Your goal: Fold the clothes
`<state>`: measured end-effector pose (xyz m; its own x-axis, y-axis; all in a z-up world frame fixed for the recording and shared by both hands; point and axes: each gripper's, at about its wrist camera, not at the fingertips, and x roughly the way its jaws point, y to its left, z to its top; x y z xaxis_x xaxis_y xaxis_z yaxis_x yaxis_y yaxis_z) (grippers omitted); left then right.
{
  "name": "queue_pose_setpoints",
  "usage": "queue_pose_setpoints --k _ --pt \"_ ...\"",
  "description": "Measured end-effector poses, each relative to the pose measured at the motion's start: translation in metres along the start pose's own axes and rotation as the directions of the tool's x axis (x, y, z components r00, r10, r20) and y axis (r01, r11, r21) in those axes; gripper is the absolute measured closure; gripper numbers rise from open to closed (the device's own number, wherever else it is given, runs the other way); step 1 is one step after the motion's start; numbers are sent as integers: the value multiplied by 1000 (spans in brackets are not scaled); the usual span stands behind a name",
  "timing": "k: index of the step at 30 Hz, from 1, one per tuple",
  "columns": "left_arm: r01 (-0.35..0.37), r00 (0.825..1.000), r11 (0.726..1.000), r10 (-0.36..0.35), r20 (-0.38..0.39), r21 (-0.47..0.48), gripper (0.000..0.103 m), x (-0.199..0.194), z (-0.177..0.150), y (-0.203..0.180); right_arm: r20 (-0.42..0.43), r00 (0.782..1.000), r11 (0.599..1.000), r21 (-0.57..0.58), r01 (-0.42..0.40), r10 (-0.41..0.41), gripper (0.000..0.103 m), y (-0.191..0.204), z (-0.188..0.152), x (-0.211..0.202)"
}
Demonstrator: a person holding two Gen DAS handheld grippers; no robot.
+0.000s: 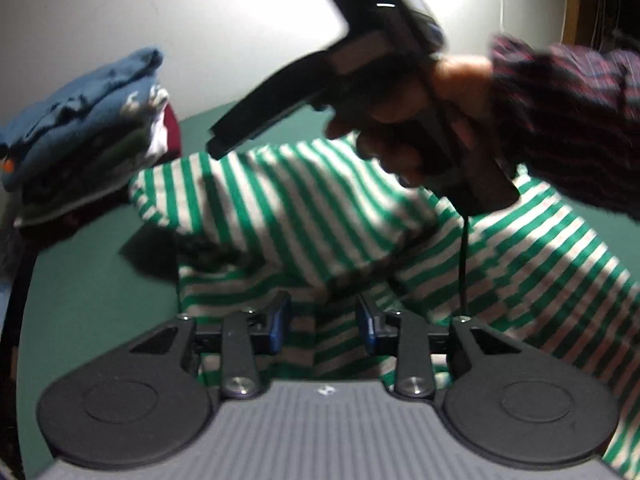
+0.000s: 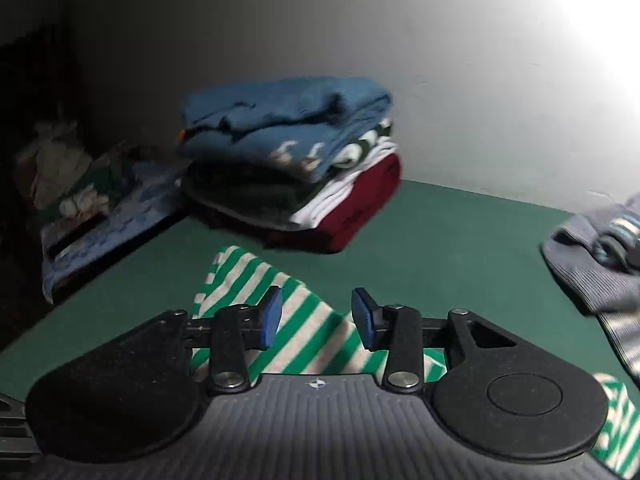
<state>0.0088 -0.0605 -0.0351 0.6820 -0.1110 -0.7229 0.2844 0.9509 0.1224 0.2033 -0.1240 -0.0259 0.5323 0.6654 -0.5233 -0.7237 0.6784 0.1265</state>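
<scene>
— What are the two grippers doing?

— The left gripper [image 1: 324, 326] hangs over the green-and-white striped shirt [image 1: 304, 216], blue pads apart, nothing between them. The right gripper [image 2: 316, 320] is the same: jaws parted, empty, above a sleeve end of that shirt [image 2: 304, 332].

— Where's the shirt lying?

— Spread on the green table [image 2: 460, 240], one part folded over the body. Beyond its far edge is bare green, then the stack of folded clothes [image 2: 296, 160] by the wall.

— Anything only one camera catches?

— The left one shows the person's hand [image 1: 408, 120] gripping the right tool above the shirt. The right one alone shows a grey garment [image 2: 592, 264] off to the stack's right, and printed items [image 2: 100, 208] off the table edge to its left.
</scene>
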Motion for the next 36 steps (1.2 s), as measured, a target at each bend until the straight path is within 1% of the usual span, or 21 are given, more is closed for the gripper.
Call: queue_pose_setpoints --k 1,2,3,4,5,7,10,13,15,16,17,18,19,20,21,25,28,31,33,34,36 --pt "-13 1000 1000 13 -4 13 68 3 -3 0 -12 1000 999 -33 1 -1 62 4 1 13" --pt "-22 1000 1000 22 -5 16 67 5 -5 0 -21 1000 1000 -25 -12 12 62 4 1 21" --pt "-26 1000 1000 26 -10 6 65 6 -7 2 -29 999 1000 -17 -24 23 66 3 2 27" --pt "-29 999 1000 29 -16 -5 64 7 -8 4 -29 999 1000 -10 -27 27 95 1 2 24" --pt "-31 999 999 31 -19 -15 64 8 -10 6 -29 999 1000 -3 -30 30 98 -1 2 21" --pt "-26 1000 999 25 -11 -36 64 5 -14 8 -29 999 999 9 -35 35 98 -5 2 15" --pt "-16 1000 999 15 -10 -50 63 4 -16 11 -35 999 1000 25 4 -4 98 -16 -3 5" --pt "-14 1000 999 13 -18 -48 63 2 -17 10 -70 996 998 18 64 -63 97 -18 -12 21" --pt "-11 1000 999 9 -26 -49 63 -1 -18 10 -67 993 995 13 96 -95 96 -16 -18 26" --pt "-9 1000 999 7 -30 -50 63 -2 -19 10 -66 992 994 12 112 -110 92 -15 -20 28" --pt "-6 999 999 4 -34 -51 63 -3 -19 11 -66 991 993 24 118 -117 85 -15 -19 24" --pt "1 999 999 -3 -38 -54 62 -5 -19 13 -45 992 991 63 118 -115 78 -19 -17 14" --pt "9 999 998 -11 -42 -58 62 -6 -19 15 -23 993 988 102 117 -115 65 -23 -15 2" --pt "22 999 998 -24 -42 -67 62 -9 -17 19 6 993 983 139 118 -120 63 -28 -16 -14" --pt "33 999 996 -36 -35 -83 59 -12 -15 24 30 992 978 174 118 -125 63 -34 -17 -30" --pt "42 999 988 -39 26 -150 54 -18 0 46 4 987 957 244 155 -161 62 -48 -34 -41" --pt "44 998 987 -37 51 -152 54 -8 19 60 -17 982 938 295 183 -186 62 -58 -48 -50" --pt "70 996 989 -62 68 -131 54 10 42 78 -39 977 915 343 211 -210 62 -69 -60 -58" --pt "88 994 989 -79 80 -117 54 23 57 90 -35 973 909 350 226 -228 80 -72 -60 -60" --pt "98 993 989 -89 81 -112 54 29 64 95 -33 971 906 354 233 -237 99 -74 -60 -61" --pt "123 992 986 -117 56 -114 54 44 71 102 -29 966 899 361 248 -255 99 -77 -60 -64"
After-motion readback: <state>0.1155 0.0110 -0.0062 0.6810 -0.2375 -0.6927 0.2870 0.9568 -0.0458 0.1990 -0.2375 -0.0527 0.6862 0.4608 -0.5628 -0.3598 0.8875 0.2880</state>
